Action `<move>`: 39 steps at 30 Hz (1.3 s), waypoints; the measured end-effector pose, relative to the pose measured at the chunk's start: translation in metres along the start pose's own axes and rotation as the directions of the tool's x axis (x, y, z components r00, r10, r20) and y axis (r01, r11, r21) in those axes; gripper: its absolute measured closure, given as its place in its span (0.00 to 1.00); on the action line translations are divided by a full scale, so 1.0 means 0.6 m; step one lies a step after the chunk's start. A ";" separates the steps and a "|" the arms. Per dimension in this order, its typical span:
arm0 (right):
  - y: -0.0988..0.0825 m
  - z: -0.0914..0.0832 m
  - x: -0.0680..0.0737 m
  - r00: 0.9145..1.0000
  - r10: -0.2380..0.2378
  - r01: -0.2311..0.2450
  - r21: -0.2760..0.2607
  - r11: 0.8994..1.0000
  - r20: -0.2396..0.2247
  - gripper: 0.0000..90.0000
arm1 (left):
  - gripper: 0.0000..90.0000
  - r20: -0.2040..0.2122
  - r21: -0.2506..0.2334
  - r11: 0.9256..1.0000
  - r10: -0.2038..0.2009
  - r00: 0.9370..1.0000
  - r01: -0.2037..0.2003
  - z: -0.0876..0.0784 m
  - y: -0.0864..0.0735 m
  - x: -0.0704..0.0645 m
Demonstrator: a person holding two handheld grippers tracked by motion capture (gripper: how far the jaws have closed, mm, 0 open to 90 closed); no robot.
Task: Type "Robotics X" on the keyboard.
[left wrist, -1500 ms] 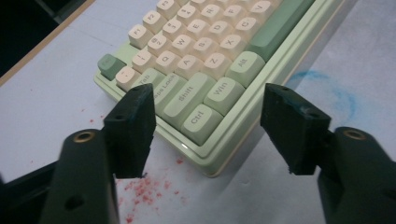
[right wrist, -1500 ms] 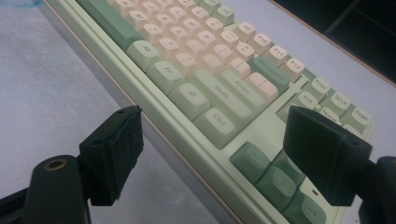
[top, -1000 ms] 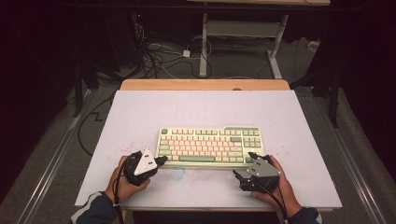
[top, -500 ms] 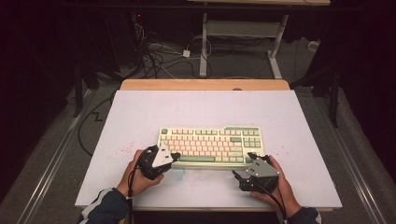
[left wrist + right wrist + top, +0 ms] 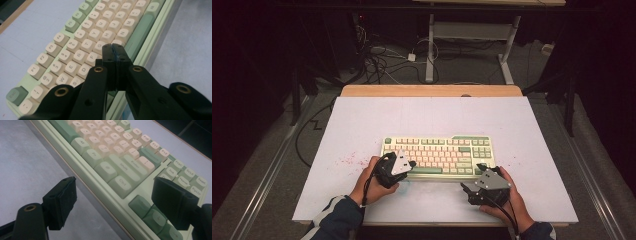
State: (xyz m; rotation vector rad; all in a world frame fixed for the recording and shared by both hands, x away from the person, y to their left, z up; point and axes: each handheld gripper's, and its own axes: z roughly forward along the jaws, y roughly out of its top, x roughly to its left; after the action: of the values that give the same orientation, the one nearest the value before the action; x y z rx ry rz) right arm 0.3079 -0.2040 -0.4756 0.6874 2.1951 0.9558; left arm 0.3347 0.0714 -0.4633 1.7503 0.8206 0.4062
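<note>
Right now a keyboard (image 5: 438, 155) with cream and green keys lies flat near the middle of the white bench (image 5: 362, 125). Above its keys hangs the left gripper (image 5: 112, 48), with its jaws pressed together and nothing between them. Its tip is over the bottom letter row, close to the long green bar. Beside the keyboard's near right corner, the right gripper (image 5: 113, 202) has its jaws wide apart and holds nothing.
</note>
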 end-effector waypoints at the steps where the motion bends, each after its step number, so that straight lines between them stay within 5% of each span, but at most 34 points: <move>1: 0.000 0.000 0.000 1.000 -0.001 0.001 0.002 1.000 -0.001 0.23 | 0.96 -0.003 0.001 1.000 0.004 1.000 -0.004 0.004 0.000 -0.001; 19: 0.000 0.001 0.002 1.000 -0.007 0.008 0.008 1.000 -0.012 0.23 | 0.96 0.008 0.062 0.997 0.042 0.999 -0.043 0.029 -0.019 -0.017; 35: 0.000 0.000 0.001 1.000 -0.014 0.014 0.008 1.000 -0.009 0.23 | 0.94 0.013 -0.012 1.000 0.018 1.000 -0.018 0.000 0.006 -0.009; 39: 0.000 -0.001 0.000 1.000 -0.010 0.010 0.006 1.000 -0.005 0.23 | 0.83 -0.014 -0.039 0.999 0.023 1.000 -0.024 -0.010 0.009 -0.003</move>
State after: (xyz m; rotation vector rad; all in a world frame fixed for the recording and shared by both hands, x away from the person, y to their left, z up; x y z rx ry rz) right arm 0.3074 -0.2043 -0.4752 0.6768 2.2046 0.9474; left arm 0.3315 0.0735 -0.4561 1.7237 0.7974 0.4481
